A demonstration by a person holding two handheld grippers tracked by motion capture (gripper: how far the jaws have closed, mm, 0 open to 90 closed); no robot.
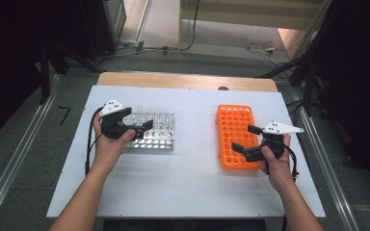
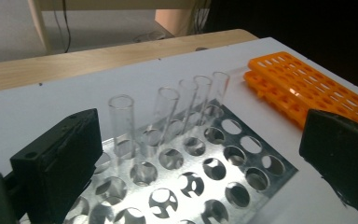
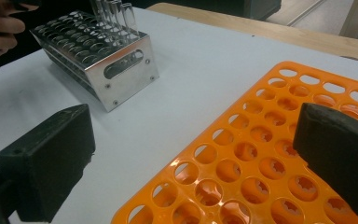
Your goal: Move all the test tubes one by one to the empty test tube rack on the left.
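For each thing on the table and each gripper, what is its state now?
Left gripper: open, nothing between the jaws, over the metal rack.
Right gripper: open, empty, over the orange rack.
Metal rack: upright, most holes empty.
Glass tubes: standing upright in the metal rack's far row.
Orange rack: flat on the table, its visible holes empty.
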